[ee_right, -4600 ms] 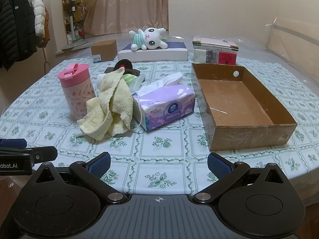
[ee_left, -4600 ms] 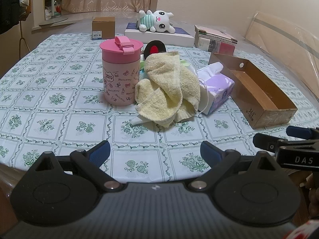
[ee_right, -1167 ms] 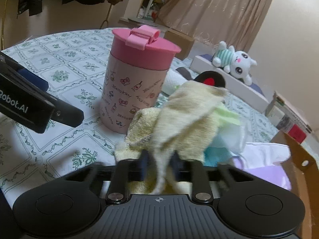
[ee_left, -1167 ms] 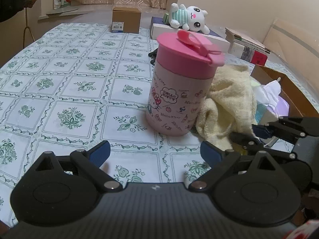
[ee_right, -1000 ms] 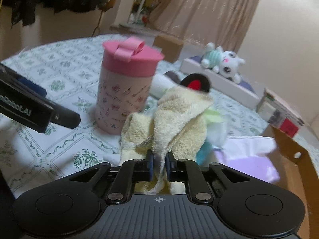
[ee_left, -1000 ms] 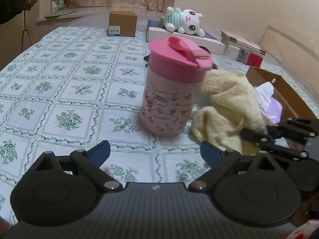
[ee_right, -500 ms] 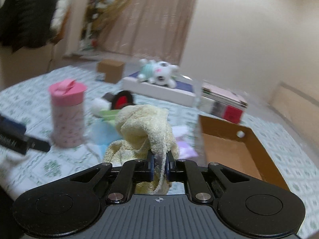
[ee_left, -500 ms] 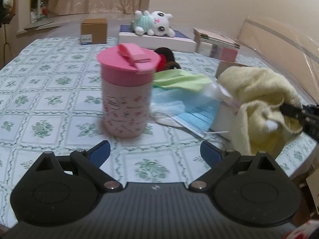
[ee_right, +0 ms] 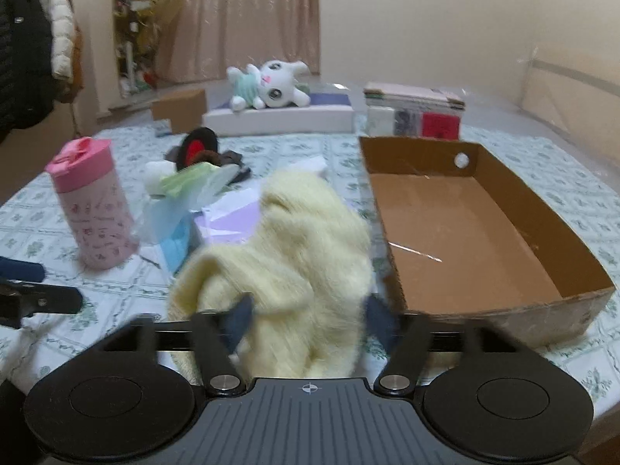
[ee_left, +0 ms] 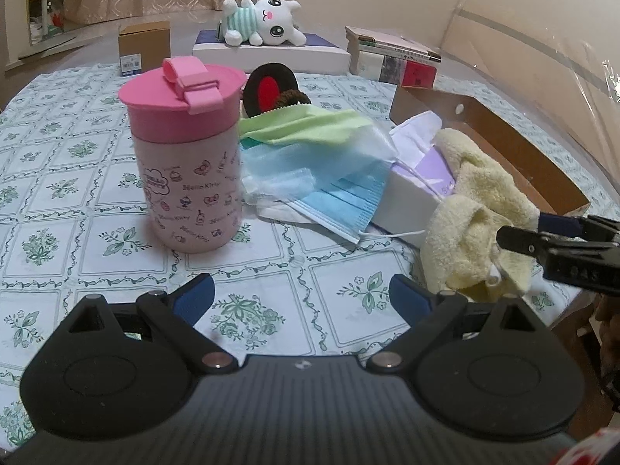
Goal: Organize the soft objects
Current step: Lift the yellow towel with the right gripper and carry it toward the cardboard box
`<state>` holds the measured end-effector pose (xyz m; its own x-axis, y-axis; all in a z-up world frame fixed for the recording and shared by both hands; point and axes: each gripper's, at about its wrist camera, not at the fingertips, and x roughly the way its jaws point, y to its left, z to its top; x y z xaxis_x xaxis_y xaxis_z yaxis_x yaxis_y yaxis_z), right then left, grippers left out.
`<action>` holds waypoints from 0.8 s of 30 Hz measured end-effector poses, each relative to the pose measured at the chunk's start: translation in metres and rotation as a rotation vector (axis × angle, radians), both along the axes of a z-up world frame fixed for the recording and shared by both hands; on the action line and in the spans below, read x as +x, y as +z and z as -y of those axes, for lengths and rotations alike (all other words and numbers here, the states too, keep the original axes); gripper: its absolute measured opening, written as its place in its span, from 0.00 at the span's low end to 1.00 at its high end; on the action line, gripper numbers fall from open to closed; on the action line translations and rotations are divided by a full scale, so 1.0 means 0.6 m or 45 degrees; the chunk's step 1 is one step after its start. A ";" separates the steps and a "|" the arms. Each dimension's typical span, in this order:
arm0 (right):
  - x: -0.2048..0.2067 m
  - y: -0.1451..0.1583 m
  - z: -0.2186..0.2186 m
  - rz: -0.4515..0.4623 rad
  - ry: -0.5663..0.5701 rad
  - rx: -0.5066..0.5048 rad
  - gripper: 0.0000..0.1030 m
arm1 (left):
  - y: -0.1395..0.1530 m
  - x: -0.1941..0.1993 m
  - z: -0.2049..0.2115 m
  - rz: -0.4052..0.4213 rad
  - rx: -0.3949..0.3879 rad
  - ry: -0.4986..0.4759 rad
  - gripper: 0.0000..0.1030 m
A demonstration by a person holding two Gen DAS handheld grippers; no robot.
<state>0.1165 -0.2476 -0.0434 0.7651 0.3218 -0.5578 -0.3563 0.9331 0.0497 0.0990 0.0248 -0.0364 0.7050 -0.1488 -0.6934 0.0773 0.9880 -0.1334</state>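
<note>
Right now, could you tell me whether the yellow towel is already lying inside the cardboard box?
No, the cardboard box shows only its bare brown floor, while the yellow towel sits outside its left wall.

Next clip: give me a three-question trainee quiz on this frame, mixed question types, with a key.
1. True or false: the yellow towel already lies inside the cardboard box.
2. Multiple choice: what lies draped over the tissue pack beside the pink cup? A) a blue face mask B) a sock C) a glove
3. Short answer: how do the right tongs stand around the towel?

Key
1. False: the towel sits in front of the tissue pack, left of the box, which holds nothing.
2. A: the blue face mask.
3. Open; the jaws have just been opening, with the towel between them but no longer pinched.
</note>
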 end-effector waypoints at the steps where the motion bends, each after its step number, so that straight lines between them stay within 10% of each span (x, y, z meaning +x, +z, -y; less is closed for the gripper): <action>1: -0.001 -0.002 -0.005 0.008 0.027 -0.018 0.72 | -0.001 0.002 0.001 -0.002 0.000 -0.002 0.93; 13: 0.003 -0.071 -0.084 0.063 0.300 -0.399 0.80 | -0.008 0.017 0.019 -0.023 0.008 -0.027 0.93; 16: 0.009 -0.069 -0.073 0.043 0.251 -0.361 0.18 | -0.009 0.019 0.018 -0.026 0.014 -0.026 0.93; 24: -0.005 0.002 -0.005 0.219 0.058 -0.238 0.16 | -0.008 0.029 0.025 -0.015 0.011 -0.033 0.93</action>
